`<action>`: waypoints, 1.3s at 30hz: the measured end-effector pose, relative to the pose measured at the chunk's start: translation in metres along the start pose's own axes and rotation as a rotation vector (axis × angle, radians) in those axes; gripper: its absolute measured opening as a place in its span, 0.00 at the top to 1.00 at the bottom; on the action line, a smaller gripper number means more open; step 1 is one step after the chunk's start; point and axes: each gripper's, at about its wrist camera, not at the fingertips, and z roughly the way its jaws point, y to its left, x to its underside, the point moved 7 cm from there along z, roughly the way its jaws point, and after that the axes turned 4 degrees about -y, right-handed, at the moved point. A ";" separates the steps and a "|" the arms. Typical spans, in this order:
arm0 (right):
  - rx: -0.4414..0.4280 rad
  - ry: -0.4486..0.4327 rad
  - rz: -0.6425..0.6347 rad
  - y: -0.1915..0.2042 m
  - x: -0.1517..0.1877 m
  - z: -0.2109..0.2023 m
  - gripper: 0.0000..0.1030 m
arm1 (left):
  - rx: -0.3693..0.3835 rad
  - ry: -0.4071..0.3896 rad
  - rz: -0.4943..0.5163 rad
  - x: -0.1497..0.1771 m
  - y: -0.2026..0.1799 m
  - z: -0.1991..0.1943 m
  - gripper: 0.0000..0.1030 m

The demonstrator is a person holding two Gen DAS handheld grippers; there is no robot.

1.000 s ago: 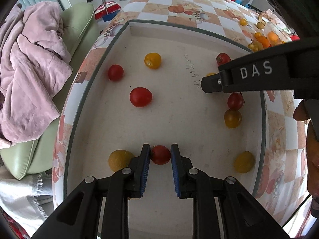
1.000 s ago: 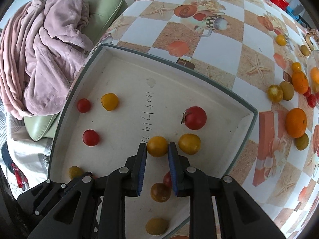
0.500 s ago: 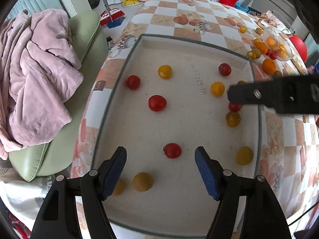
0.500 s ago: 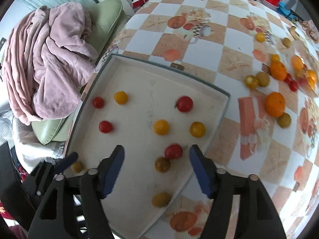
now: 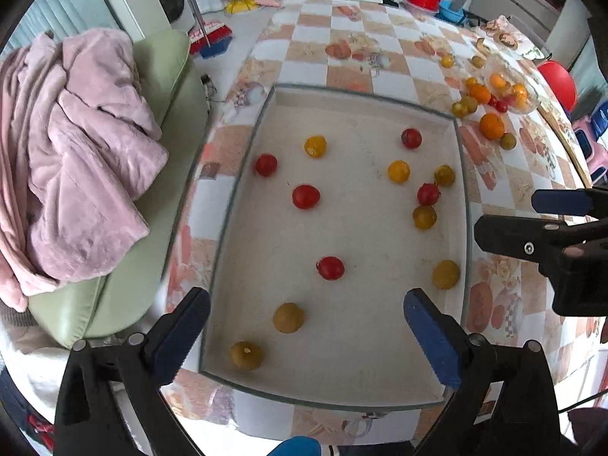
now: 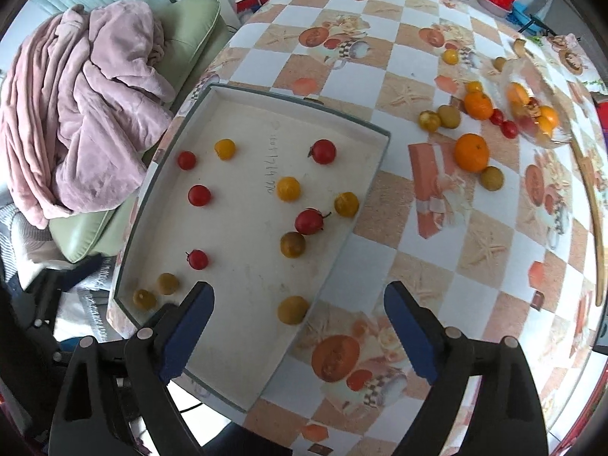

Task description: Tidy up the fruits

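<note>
A white tray (image 5: 361, 228) with a grey rim lies on the checked tablecloth and holds several red and yellow cherry tomatoes. My left gripper (image 5: 304, 304) hangs above the tray's near end, its jaws opening with nothing between them. A red tomato (image 5: 330, 268) rests on the tray floor just beyond it. My right gripper (image 6: 298, 296) hovers over the tray's near right corner, jaws also opening and empty. A yellow tomato (image 6: 288, 188) sits further in on the tray (image 6: 247, 266). In the left wrist view the right gripper (image 5: 507, 216) reaches in from the right edge.
Oranges (image 6: 471, 152) and small fruits lie loose on the tablecloth right of the tray, beside a glass bowl (image 6: 535, 114) of fruit. A pink blanket (image 5: 76, 152) is heaped on a green sofa left of the table. The table's edge runs close below both grippers.
Both grippers opened and rose. The left one let go of the red tomato and the right one of the yellow tomato, which now lie on the tray. The right gripper drifted right.
</note>
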 end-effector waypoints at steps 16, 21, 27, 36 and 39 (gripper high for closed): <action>0.060 -0.029 -0.093 0.016 0.011 -0.040 0.00 | -0.014 -0.024 0.049 -0.002 0.000 -0.037 0.01; 0.061 -0.029 -0.092 0.016 0.017 -0.049 0.00 | -0.022 -0.036 0.062 -0.002 0.001 -0.048 0.01; 0.074 -0.041 -0.106 0.017 0.019 -0.057 0.00 | -0.025 -0.042 0.100 0.000 -0.005 -0.056 0.01; 0.078 -0.068 -0.108 0.016 0.016 -0.067 0.00 | -0.030 -0.056 0.140 0.001 -0.016 -0.064 0.01; 0.077 -0.074 -0.107 0.016 0.016 -0.069 0.00 | -0.034 -0.056 0.143 0.000 -0.018 -0.065 0.01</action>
